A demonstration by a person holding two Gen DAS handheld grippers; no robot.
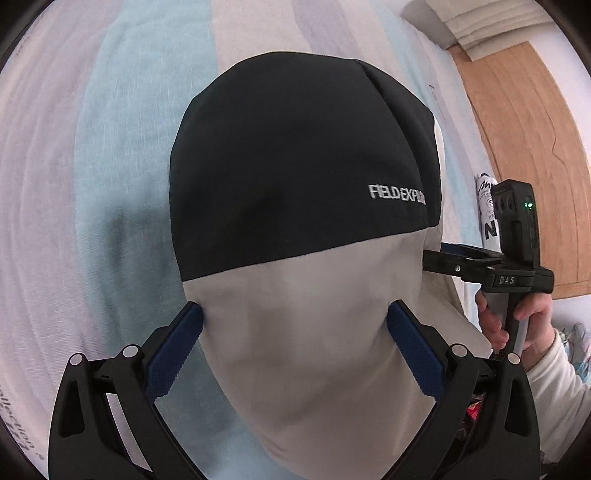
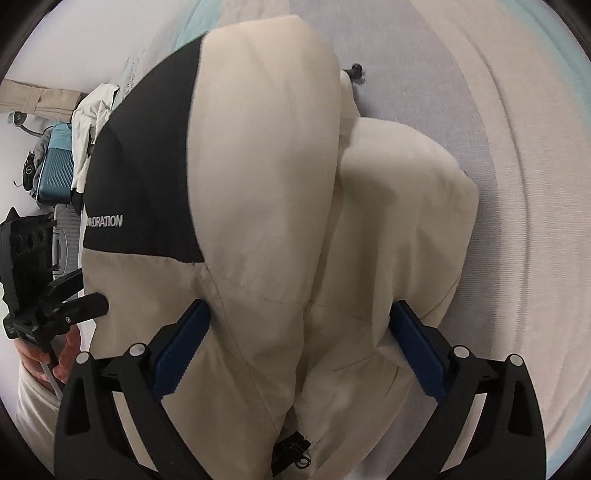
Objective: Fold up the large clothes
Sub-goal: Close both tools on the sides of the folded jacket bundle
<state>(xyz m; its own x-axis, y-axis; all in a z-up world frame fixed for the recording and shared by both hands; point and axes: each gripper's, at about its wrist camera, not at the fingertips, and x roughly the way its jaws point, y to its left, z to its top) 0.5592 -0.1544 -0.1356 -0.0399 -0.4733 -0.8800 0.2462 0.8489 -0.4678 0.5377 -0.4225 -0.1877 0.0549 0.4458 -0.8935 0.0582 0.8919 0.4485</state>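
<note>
A beige and black jacket (image 1: 295, 177) with white "FIELD EXPLORATION" lettering lies folded on a striped bedsheet (image 1: 122, 147). My left gripper (image 1: 295, 332) is open, its blue pads (image 1: 173, 350) spread either side of the beige lower part, with cloth filling the gap. In the right wrist view the jacket (image 2: 266, 184) shows its beige sleeve and bulk. My right gripper (image 2: 299, 332) is open, its pads (image 2: 413, 347) astride the beige fabric. A zipper pull (image 2: 301, 456) shows at the bottom. Each gripper appears in the other's view, the right one (image 1: 439, 262) and the left one (image 2: 88, 302), at the jacket's side.
A wooden floor (image 1: 528, 155) and a white stack of bedding (image 1: 458, 26) lie at the right of the bed. A teal suitcase (image 2: 55, 166), a grey suitcase (image 2: 66, 236) and hanging clothes (image 2: 88, 125) stand at the left beyond the bed edge.
</note>
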